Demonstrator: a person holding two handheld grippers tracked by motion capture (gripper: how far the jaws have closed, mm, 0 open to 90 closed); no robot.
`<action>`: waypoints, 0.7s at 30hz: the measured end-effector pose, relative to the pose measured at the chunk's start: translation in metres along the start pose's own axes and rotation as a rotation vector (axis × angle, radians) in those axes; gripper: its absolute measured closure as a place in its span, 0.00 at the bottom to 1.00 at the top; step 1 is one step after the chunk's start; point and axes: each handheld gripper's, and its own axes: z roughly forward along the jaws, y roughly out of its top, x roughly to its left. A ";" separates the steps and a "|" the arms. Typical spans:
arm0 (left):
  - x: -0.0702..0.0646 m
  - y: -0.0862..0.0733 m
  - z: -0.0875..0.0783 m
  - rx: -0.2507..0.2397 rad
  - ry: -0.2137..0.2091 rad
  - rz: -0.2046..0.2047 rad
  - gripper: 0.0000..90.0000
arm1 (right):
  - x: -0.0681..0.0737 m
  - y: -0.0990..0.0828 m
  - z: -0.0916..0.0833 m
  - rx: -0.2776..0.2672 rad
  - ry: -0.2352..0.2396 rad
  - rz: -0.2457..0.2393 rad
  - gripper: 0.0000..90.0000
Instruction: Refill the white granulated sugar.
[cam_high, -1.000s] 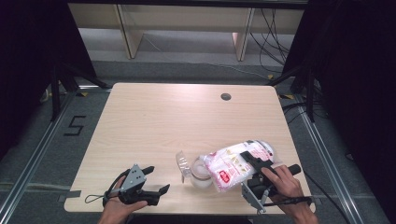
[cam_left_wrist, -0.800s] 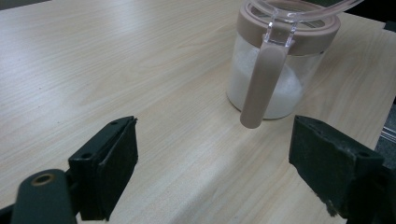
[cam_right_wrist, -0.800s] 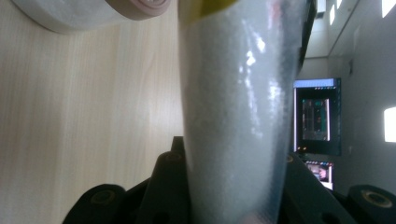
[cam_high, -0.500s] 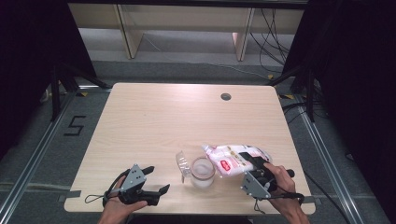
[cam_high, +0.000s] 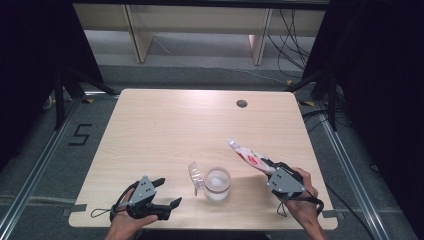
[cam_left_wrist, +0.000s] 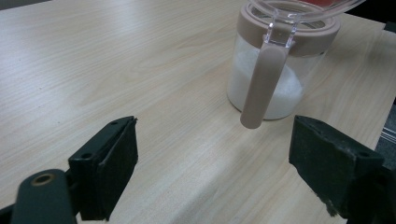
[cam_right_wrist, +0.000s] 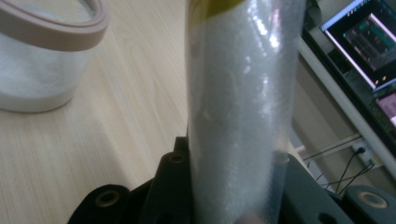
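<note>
Down at the near edge of the table (cam_high: 165, 125), the right gripper (cam_high: 272, 172) pinches a plastic bag (cam_high: 247, 156) of white grains between its jaws, which have just been closing on it. Seen from above, the bag slants up and away from the gripper toward the middle of the table, its red-and-white printed side showing. In the right gripper view the bag (cam_right_wrist: 240, 107) rises as a clear, grain-filled column straight out of the jaws.

Just left of that gripper stands a clear jar (cam_high: 217, 183) with a beige rim, partly filled with white grains, its clear lid (cam_high: 194, 176) flipped open on the left side. The bag and the jar are apart.

The left gripper (cam_high: 167, 205) rests near the table's front edge, well left of the jar, jaws spread wide with nothing between them. In its own view the jar (cam_left_wrist: 280, 60) stands ahead, a beige handle hanging down its front.
</note>
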 end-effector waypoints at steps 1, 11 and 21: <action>0.000 0.000 0.000 0.001 0.000 -0.001 0.17 | -0.001 -0.002 0.002 -0.004 0.010 0.031 0.88; -0.001 0.001 -0.001 0.001 0.006 -0.003 0.17 | -0.018 -0.024 0.019 -0.076 0.028 0.272 0.89; 0.000 0.001 -0.002 0.001 0.009 -0.001 0.17 | -0.030 -0.042 0.035 -0.100 0.024 0.411 0.89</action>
